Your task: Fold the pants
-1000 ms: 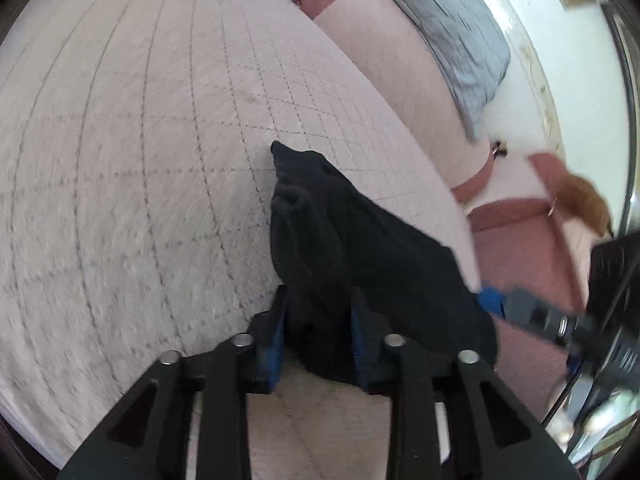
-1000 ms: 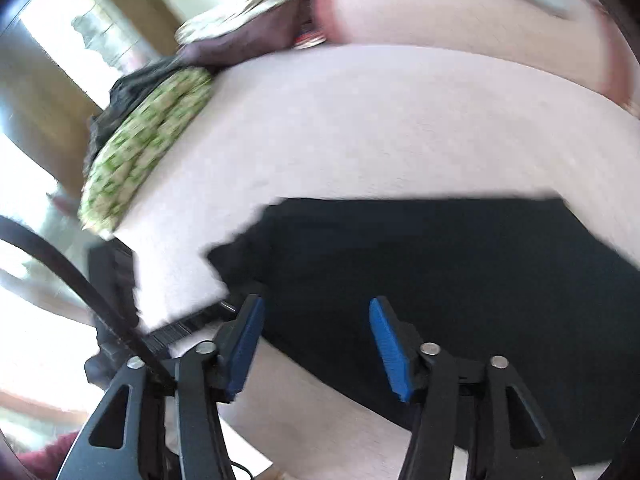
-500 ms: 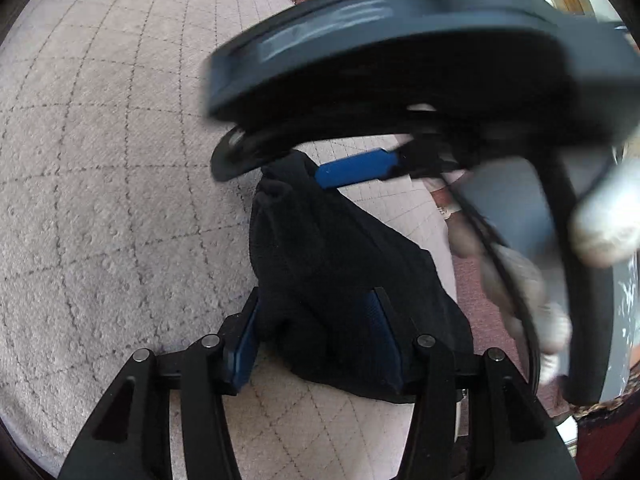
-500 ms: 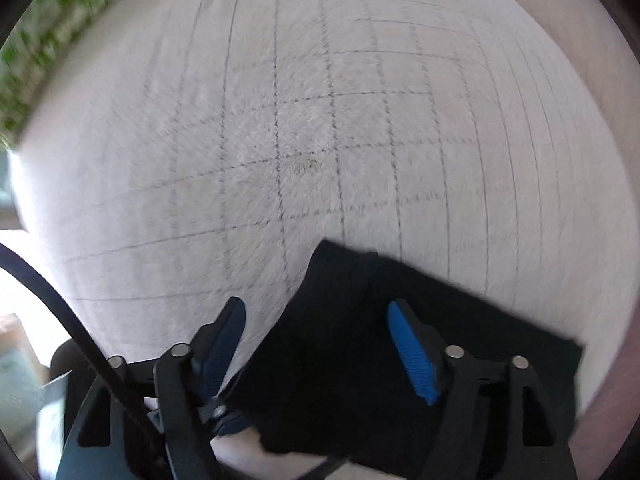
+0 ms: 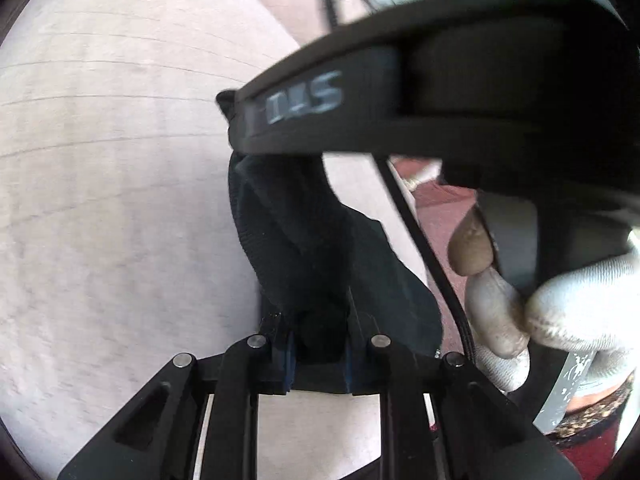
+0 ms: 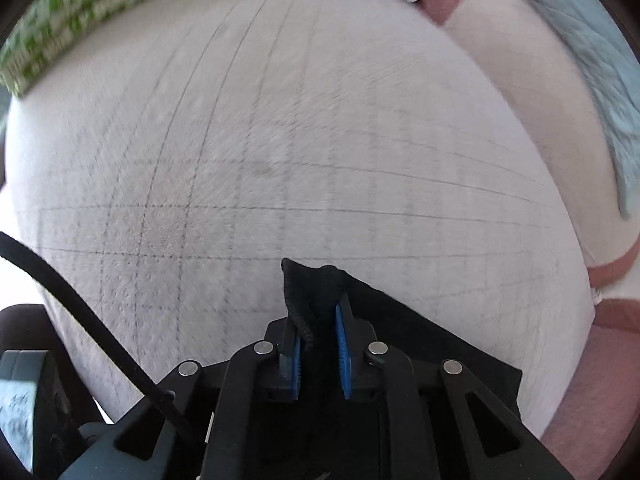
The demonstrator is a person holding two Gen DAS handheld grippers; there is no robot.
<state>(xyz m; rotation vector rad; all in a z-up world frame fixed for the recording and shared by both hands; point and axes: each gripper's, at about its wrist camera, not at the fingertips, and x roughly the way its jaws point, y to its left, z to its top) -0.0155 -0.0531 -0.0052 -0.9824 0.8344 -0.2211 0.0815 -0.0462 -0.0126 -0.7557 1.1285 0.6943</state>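
The black pants (image 5: 320, 248) lie bunched on a pale quilted bed cover (image 5: 100, 200). My left gripper (image 5: 319, 344) is shut on a thick fold of the pants. In the right wrist view my right gripper (image 6: 318, 344) is shut on another bunched edge of the pants (image 6: 312, 292), with more black cloth (image 6: 440, 352) spread to its right. The right gripper's black body (image 5: 440, 80) crosses the top of the left wrist view and hides the far end of the pants. A gloved hand (image 5: 560, 296) holds it.
A green patterned cloth (image 6: 80, 12) lies at the bed cover's far left. A grey-blue blanket (image 6: 580, 52) and a pink and white pillow (image 6: 520, 120) lie at the right. A black cable (image 6: 80, 328) runs at lower left.
Both grippers were open around the pants half a second ago and have closed on them. The right gripper has moved in closer over the left one.
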